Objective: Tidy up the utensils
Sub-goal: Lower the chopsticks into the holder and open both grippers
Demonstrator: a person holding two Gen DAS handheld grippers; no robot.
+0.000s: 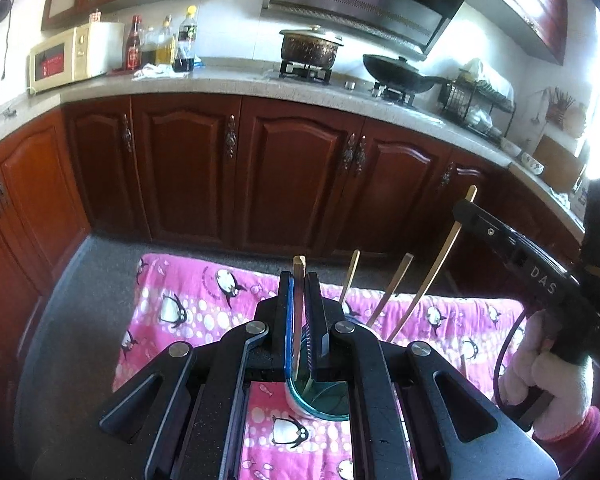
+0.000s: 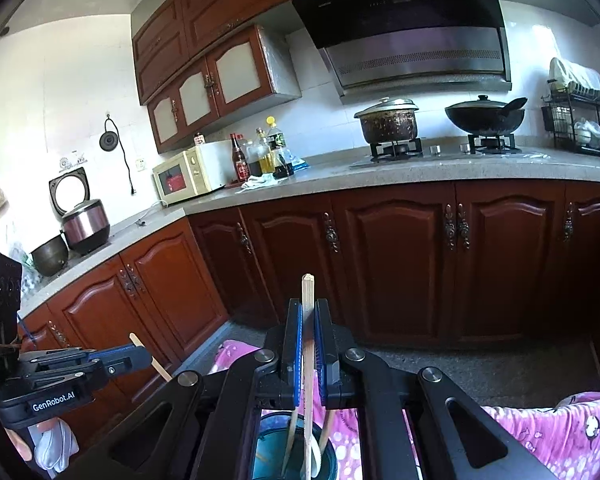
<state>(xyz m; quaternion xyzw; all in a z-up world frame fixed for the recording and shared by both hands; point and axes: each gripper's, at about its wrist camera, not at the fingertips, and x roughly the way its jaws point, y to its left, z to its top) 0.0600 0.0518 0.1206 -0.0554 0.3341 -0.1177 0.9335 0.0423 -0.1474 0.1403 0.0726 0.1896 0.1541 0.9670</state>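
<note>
Left hand-held gripper (image 1: pixel 299 304): jaws pressed onto one wooden chopstick (image 1: pixel 299 280), stick upright between the blue pads, tip poking out above the fingers. Also seen from the right wrist view at lower left (image 2: pixel 140 354), held by a white-gloved hand (image 2: pixel 54 446), stick slanting across its tip.
Right hand-held gripper (image 2: pixel 308 332): pinching a second chopstick (image 2: pixel 308 300), roughly upright, top end above the pads, lower end running down into the cup. In the left wrist view it sits at right (image 1: pixel 466 208), gripped by a pale pink gloved hand (image 1: pixel 548 384), long stick curving down from its jaws toward the cup.
Cup (image 1: pixel 320 398): teal, round rim, directly below the left gripper, standing on the cloth. Right view shows it under the right gripper too (image 2: pixel 268 452).
Loose chopsticks in cup: two more (image 1: pixel 392 292) leaning out of it, tilted up to the right.
Cloth (image 1: pixel 188 300): pink, penguin print, covers the tabletop.
Background: red-brown cabinet doors (image 1: pixel 300 184), grey countertop (image 1: pixel 220 84) with cream microwave (image 1: pixel 72 58), sauce bottles (image 1: pixel 160 46), lidded pot (image 1: pixel 309 48) and black wok (image 1: pixel 396 72) on the burners, dish rack (image 1: pixel 476 108) at far right.
Rice cooker (image 2: pixel 85 224): lid open, left counter, right view only.
</note>
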